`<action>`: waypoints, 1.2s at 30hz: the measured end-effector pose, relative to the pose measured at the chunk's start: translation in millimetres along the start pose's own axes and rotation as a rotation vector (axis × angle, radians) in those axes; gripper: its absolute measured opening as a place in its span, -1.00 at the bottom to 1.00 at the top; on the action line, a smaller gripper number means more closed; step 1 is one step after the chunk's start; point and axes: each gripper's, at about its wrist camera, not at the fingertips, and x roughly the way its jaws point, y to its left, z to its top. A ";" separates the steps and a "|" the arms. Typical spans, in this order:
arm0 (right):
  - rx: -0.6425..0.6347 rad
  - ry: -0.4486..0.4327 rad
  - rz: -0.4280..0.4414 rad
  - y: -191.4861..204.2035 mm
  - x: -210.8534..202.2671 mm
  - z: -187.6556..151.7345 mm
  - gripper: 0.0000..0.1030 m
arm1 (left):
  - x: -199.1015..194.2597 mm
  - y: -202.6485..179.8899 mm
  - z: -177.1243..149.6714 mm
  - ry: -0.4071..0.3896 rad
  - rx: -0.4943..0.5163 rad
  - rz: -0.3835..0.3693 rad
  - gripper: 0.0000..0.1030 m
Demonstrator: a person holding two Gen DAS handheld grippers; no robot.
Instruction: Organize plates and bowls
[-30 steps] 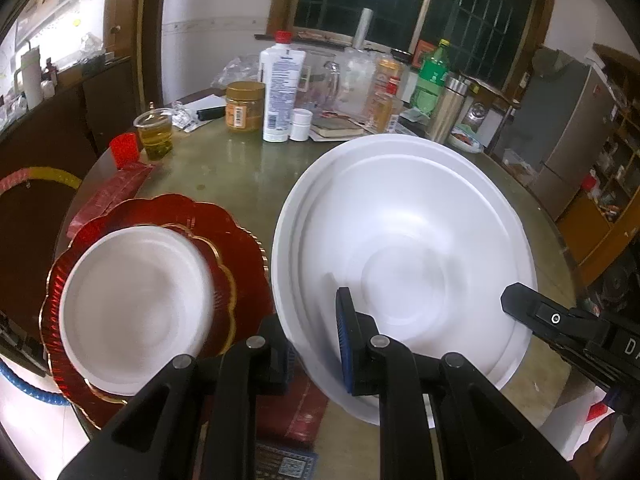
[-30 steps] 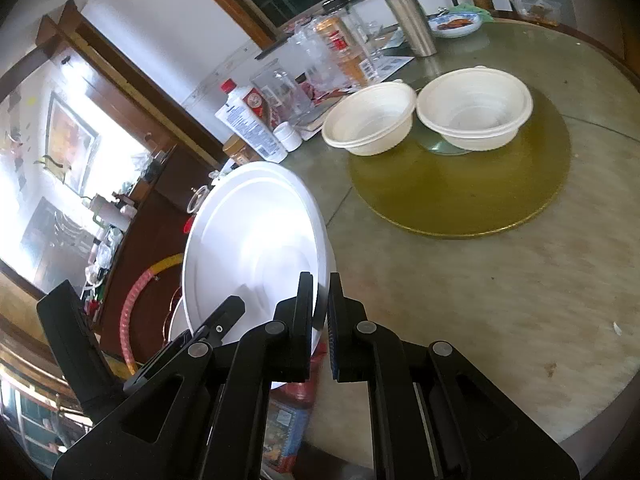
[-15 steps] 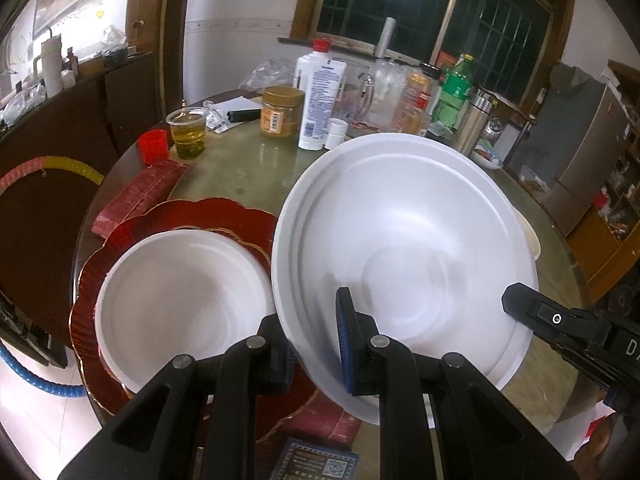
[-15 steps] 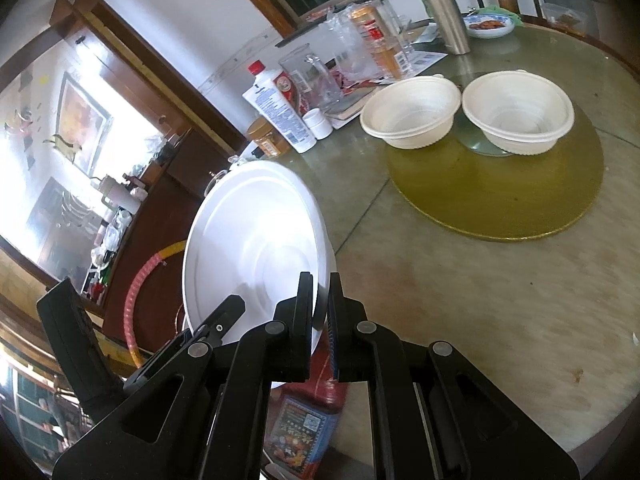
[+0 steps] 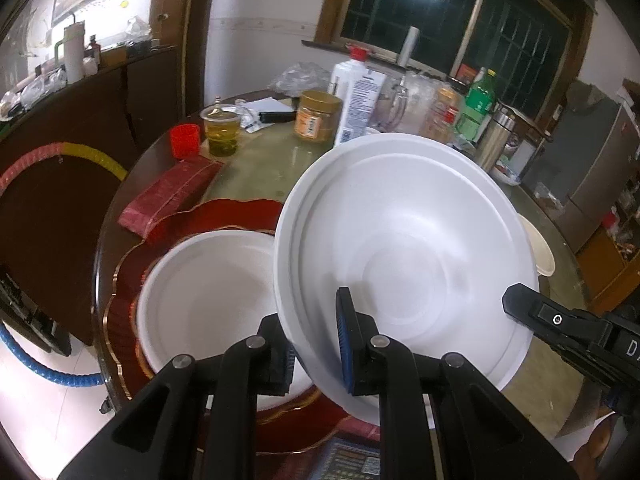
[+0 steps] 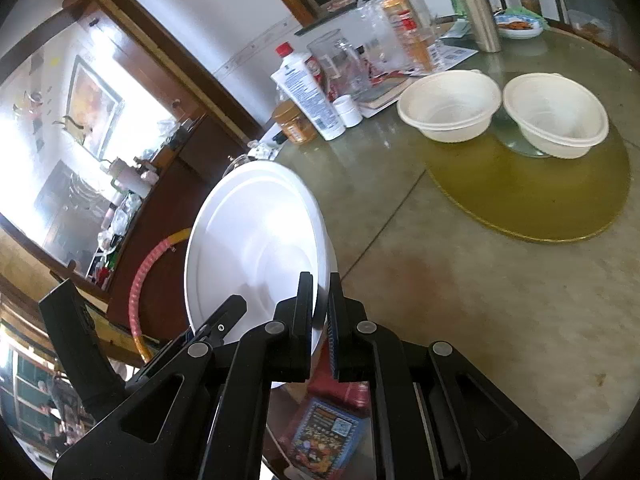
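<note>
A large white plate (image 5: 404, 256) hangs tilted above the table, held at its near rim by both grippers. My left gripper (image 5: 316, 344) is shut on the rim, with its blue pad inside the plate. My right gripper (image 6: 320, 312) is shut on the same plate (image 6: 256, 240) further round the rim and shows in the left wrist view as a black tip (image 5: 560, 328). Below and to the left, a second white plate (image 5: 208, 292) lies on a red scalloped charger (image 5: 132, 280). Two cream bowls (image 6: 450, 104) (image 6: 556, 114) stand on a gold round mat (image 6: 528, 200).
Bottles, jars and a steel flask (image 6: 478, 12) crowd the far side of the round table. A cup of yellow liquid (image 5: 222, 132), a red cup (image 5: 185, 141) and a red box (image 5: 172, 196) sit by the charger. A printed packet (image 6: 324, 432) lies at the near edge.
Both grippers carried the white plate sideways toward the red charger. The charger and its plate now sit closer under the held plate's left edge, and the two bowls have drifted right in the right wrist view.
</note>
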 end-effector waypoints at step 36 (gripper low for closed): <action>-0.083 0.141 0.093 58.0 73.3 -13.1 -0.88 | -8.2 78.2 -3.8 -0.009 -0.124 0.138 -0.68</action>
